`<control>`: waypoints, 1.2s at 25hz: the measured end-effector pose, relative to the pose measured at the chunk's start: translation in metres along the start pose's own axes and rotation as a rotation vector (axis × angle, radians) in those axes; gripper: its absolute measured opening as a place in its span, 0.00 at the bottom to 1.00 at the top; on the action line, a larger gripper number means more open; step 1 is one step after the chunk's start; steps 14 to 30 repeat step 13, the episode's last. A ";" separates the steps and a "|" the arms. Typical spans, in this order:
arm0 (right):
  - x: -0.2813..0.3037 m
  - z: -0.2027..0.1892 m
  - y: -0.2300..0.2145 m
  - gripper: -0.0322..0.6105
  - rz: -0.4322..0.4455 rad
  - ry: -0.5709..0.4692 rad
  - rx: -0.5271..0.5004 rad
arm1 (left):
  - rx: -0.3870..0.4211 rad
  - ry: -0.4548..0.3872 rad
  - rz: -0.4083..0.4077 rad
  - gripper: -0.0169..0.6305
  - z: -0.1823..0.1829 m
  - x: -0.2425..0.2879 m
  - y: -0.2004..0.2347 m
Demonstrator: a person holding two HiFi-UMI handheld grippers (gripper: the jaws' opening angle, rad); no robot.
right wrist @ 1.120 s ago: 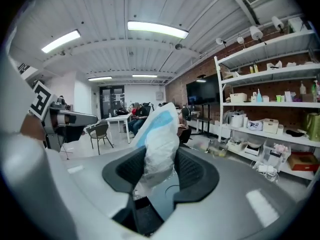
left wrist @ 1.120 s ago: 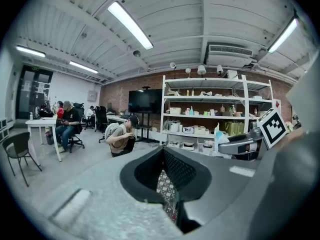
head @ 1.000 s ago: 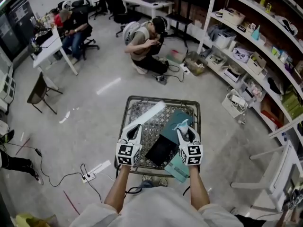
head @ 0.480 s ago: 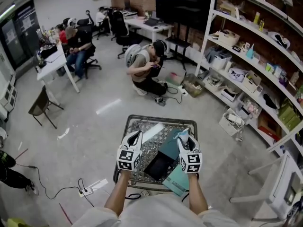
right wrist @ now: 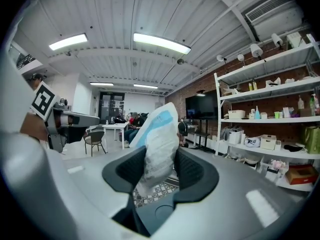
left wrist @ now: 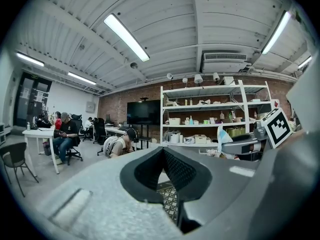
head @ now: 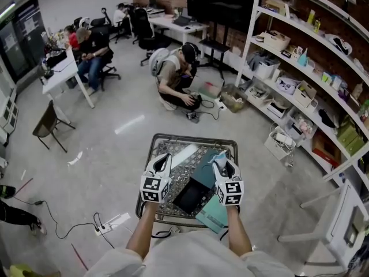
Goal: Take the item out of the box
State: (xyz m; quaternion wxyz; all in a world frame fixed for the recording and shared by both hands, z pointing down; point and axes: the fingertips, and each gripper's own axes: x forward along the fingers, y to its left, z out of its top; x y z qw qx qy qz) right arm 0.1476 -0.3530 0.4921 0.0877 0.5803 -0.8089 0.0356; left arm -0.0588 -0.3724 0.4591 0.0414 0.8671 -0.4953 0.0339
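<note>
A teal box point(head: 203, 178) with a dark inside lies open on the patterned table point(head: 173, 180). Its teal lid point(head: 211, 213) hangs over the near edge. My right gripper point(head: 221, 157) hovers over the box's far right side. It is shut on a white and blue packet point(right wrist: 157, 139), which stands upright between the pads and pokes out above them. That packet point(head: 219, 153) shows past the jaw tips in the head view too. My left gripper point(head: 165, 156) hovers over the table's left part, left of the box. The left gripper point(left wrist: 162, 151) has its tips together and holds nothing.
A long white strip point(head: 183, 153) lies on the table's far side. Shelving point(head: 300, 68) full of goods runs along the right. A person point(head: 176, 77) crouches on the floor beyond the table. Desks and seated people point(head: 86, 45) are at the far left, and a power strip point(head: 109, 224) lies on the floor.
The head view has tilted up slightly, so the table sits lower and smaller. Both grippers keep their places over the table, and the right one still holds the packet.
</note>
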 end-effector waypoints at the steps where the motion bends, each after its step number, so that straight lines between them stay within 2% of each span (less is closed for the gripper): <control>1: 0.000 0.000 0.001 0.32 0.001 0.000 0.000 | -0.001 0.001 0.000 0.04 -0.001 0.000 0.000; 30: 0.003 -0.001 0.005 0.32 0.002 0.008 -0.004 | 0.000 0.007 -0.003 0.03 -0.001 0.000 0.002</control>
